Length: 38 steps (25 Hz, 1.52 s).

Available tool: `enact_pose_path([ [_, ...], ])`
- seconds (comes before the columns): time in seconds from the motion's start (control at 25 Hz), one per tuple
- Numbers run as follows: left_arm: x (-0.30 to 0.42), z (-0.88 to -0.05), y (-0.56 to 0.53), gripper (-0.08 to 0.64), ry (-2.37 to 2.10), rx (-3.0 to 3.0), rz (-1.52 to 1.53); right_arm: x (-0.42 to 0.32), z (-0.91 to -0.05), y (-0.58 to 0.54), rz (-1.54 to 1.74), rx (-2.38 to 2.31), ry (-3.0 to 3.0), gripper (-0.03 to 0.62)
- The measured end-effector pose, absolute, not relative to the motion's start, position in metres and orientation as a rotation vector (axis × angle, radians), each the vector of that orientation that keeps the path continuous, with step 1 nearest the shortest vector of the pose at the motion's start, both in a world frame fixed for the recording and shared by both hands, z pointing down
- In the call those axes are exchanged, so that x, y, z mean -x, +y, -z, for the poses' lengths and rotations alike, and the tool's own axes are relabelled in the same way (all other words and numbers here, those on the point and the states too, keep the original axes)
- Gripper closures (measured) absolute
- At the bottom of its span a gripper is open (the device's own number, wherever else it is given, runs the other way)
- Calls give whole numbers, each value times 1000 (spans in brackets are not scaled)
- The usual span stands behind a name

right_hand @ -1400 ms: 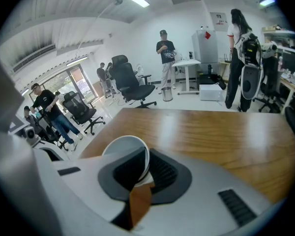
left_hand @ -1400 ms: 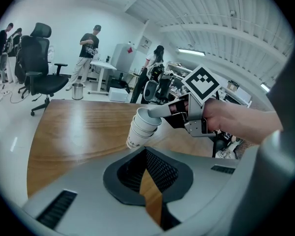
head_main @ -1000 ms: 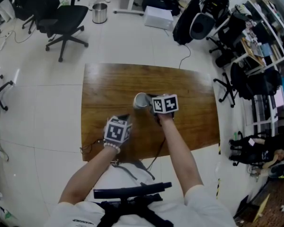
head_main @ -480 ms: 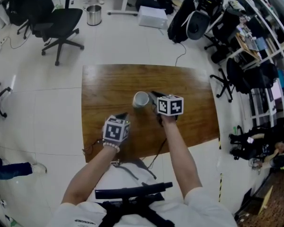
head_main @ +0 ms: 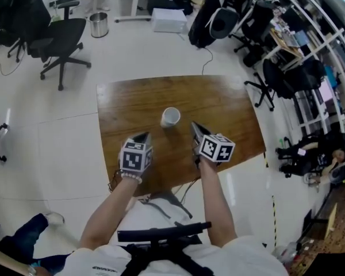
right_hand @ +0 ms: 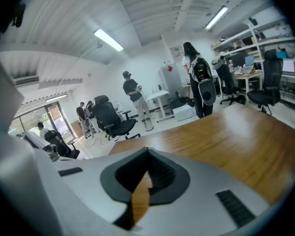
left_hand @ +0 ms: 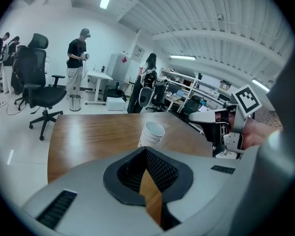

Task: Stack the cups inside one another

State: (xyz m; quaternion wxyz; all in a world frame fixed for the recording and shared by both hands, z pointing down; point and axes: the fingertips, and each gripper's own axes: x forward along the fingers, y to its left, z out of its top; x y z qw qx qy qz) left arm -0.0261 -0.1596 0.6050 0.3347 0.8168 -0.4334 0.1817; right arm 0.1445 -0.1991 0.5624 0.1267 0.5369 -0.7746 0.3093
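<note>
Several white cups were nested in one upright stack (head_main: 170, 117) near the middle of the wooden table (head_main: 230, 105). The left gripper (head_main: 145, 135) was held over the near part of the table, on the near-left side of the stack and apart from it; its jaws were closed together with nothing gripped. The right gripper (head_main: 194, 125) was held on the near-right side of the stack, also apart from it, with its jaws fully closed and empty. Only bare tabletop was seen between each gripper and the stack. On the floor beyond the far edge, a black office chair (head_main: 57, 36), a metal bin (head_main: 98, 24) and a white box (head_main: 168, 20) were noted. Cluttered shelving (head_main: 310, 45) was ranged along the right. A standing person (left_hand: 77, 58) was seen in the left gripper view, far behind the table.
</note>
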Motion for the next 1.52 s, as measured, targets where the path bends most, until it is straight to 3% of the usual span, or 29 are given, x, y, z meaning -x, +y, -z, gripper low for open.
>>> enact_pose_path([
  [0.72,7,-593,-113,563,-870,-2300,-567,-148,-545,-89,-846,-1944,-2137,592],
  [1.52,13,-582,-64,563,-950,-2296,-544,-133,-543,-26,-847,-1930,-2188,592],
])
